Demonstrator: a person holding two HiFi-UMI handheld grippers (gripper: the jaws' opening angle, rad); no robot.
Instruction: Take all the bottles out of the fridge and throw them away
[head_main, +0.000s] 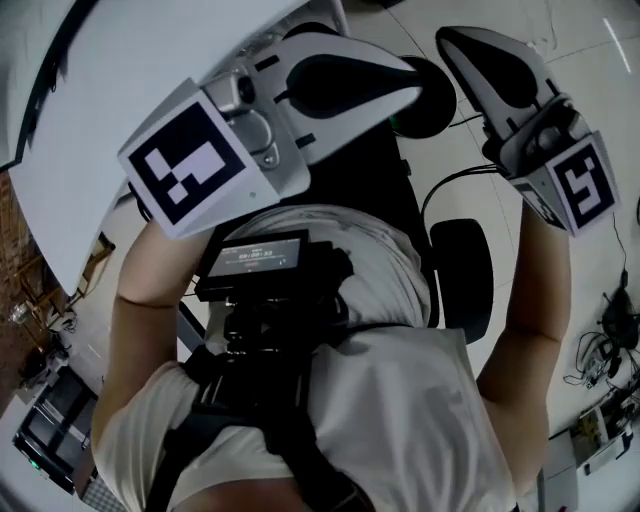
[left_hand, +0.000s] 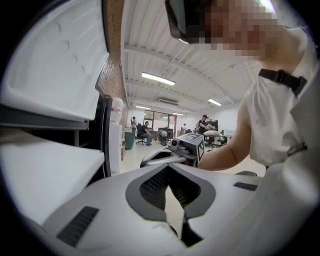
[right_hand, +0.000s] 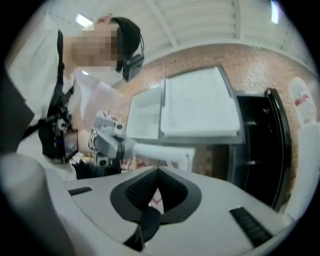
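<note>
Left tongs (left_hand: 167, 169) and right tongs (right_hand: 157, 172): 2 closed, empty; 1 fridge (right_hand: 255, 150).

1. Left gripper (left_hand: 168, 169): jaws meet at the tips (nothing between them).
2. Right gripper (left_hand: 150, 159) lies just beyond, the person's arm (left_hand: 225, 150) behind it.
3. White fridge door (left_hand: 50, 65) stands open at left.
4. Seated people (left_hand: 145, 131) far behind.

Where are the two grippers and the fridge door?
Left gripper (left_hand: 168, 169), left gripper view, at its jaw tips.
Right gripper (right_hand: 159, 171), right gripper view, at its jaw tips.
Fridge door (right_hand: 200, 102), right gripper view, white inner panel.
</note>
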